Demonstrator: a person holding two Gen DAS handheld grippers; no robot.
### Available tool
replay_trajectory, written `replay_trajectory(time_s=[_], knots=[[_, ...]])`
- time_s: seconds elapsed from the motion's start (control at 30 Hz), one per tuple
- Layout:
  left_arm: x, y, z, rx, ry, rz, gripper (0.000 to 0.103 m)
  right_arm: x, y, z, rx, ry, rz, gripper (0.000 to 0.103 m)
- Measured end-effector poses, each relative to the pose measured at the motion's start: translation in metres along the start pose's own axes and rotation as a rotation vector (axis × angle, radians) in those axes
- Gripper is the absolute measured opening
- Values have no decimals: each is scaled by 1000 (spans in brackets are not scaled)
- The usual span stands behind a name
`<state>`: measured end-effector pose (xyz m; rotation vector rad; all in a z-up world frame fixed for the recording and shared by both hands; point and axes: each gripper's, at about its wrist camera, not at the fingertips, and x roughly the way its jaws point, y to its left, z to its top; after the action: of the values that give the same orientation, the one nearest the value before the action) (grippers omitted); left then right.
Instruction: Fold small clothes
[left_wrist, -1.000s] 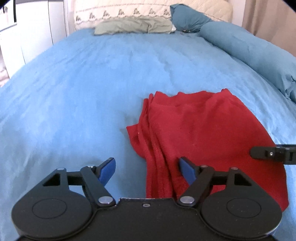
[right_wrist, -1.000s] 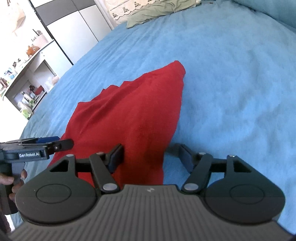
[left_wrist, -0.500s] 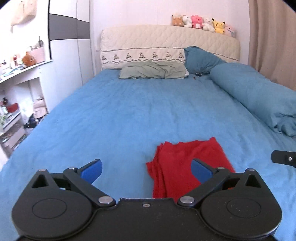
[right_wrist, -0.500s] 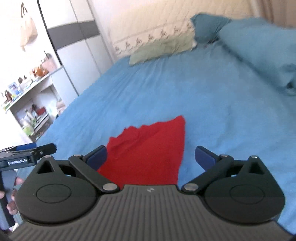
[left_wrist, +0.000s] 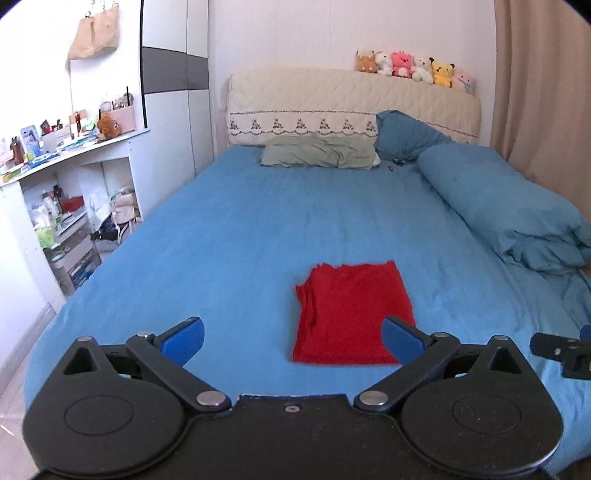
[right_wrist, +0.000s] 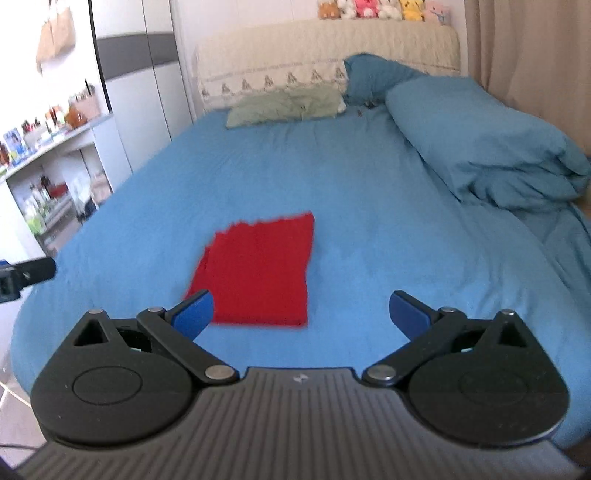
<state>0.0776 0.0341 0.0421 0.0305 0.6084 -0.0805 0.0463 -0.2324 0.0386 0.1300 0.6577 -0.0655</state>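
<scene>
A small red garment (left_wrist: 351, 314) lies folded into a flat rectangle on the blue bed sheet (left_wrist: 240, 240), near the foot of the bed; it also shows in the right wrist view (right_wrist: 262, 269). My left gripper (left_wrist: 291, 338) is open and empty, held back from and above the garment's near edge. My right gripper (right_wrist: 301, 314) is open and empty too, raised off the bed with the garment ahead and to its left. Part of the right gripper (left_wrist: 561, 349) shows at the right edge of the left wrist view.
A rolled blue duvet (left_wrist: 509, 210) runs along the bed's right side. A green pillow (left_wrist: 317, 155) and a blue pillow (left_wrist: 402, 136) lie by the headboard (left_wrist: 351, 99). White shelves with clutter (left_wrist: 62, 192) stand left of the bed. A curtain (left_wrist: 543, 92) hangs at the right.
Both grippers have pulled back and up from the red garment and opened wider. The garment now lies folded and free on the sheet.
</scene>
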Motion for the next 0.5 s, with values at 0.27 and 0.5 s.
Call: replay_trajectory(time_s=[0.27,0.5], knots=[[-14,-1,-38,40,52,20,103,-26,11,-45,-22,59,-72,103],[-20,-8,-52,68,54,12,103,-35,10,-61,-17,74,-107,103]])
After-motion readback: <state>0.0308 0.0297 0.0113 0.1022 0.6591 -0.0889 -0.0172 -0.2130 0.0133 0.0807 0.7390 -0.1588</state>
